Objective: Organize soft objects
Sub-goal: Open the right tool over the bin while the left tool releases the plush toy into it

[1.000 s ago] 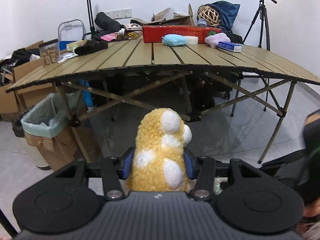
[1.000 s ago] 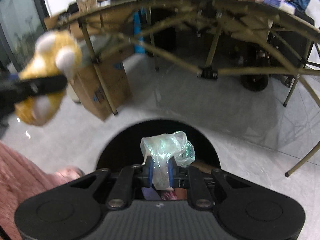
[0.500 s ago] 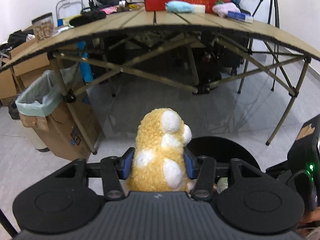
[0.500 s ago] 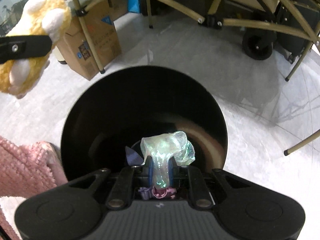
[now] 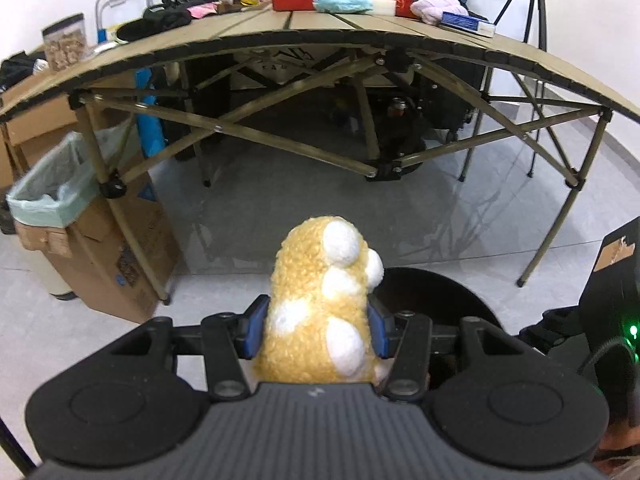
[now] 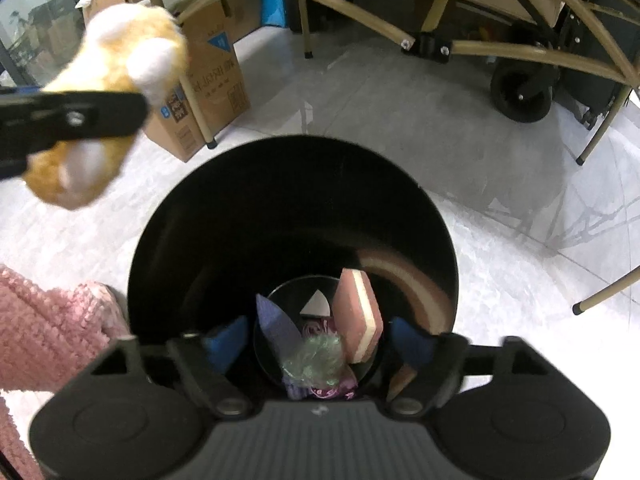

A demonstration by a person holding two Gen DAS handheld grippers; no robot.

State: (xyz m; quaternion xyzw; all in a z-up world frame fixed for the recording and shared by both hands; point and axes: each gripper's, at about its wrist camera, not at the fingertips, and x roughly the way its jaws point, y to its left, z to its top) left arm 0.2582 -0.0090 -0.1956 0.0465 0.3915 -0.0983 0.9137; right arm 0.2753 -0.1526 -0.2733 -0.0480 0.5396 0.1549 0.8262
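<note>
The left hand-held gripper [image 5: 316, 330] clamps a fuzzy yellow plush toy with white spots [image 5: 320, 312] near the round black bin [image 6: 292, 216]. The right hand-held gripper [image 6: 316, 344], its jaws just sprung wide, hangs over the crumpled greenish plastic wrap [image 6: 314, 360] lying inside that bin.

plush toy [image 5: 320, 308]: 1, between left jaws | black bin [image 6: 200, 240]: 1, below right jaws | sponge [image 6: 358, 320]: 1 | glittery bag [image 6: 316, 362]: 1
</note>
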